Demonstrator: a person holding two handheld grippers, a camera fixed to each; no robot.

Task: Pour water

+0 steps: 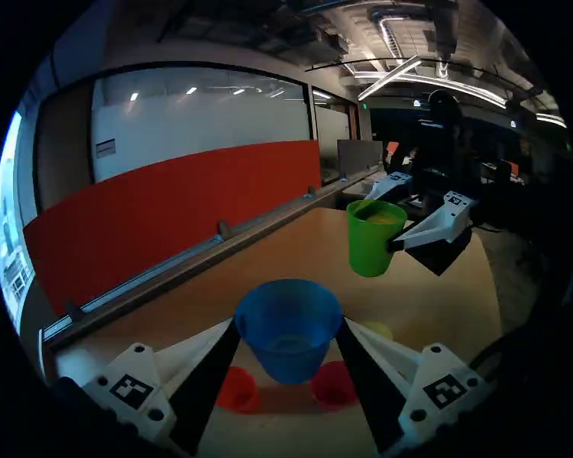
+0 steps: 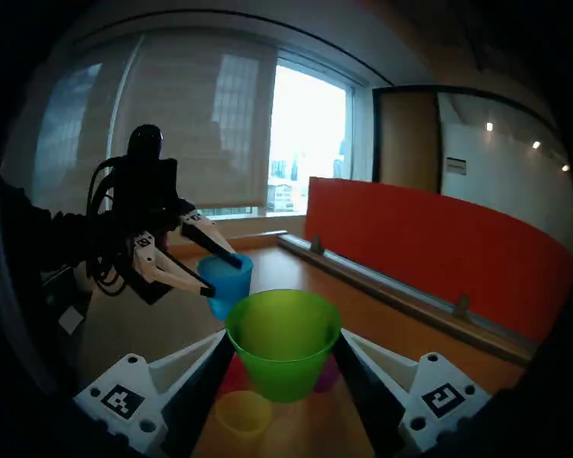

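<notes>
In the left gripper view, the blue cup (image 1: 288, 336) covers the near sides of a red cup (image 1: 237, 389) and a pink cup (image 1: 335, 385) low in the frame. A yellow cup (image 1: 379, 330) shows just a small edge behind a finger (image 1: 387, 356) of the left gripper (image 1: 288, 323). I cannot tell if the blue cup has water at its bottom. The room at the upper right is too dark to read.

In the right gripper view, the green cup (image 2: 283, 343) hides the lower part of the blue cup. The person (image 2: 46, 237) at the left edge is dark and cut off.
</notes>
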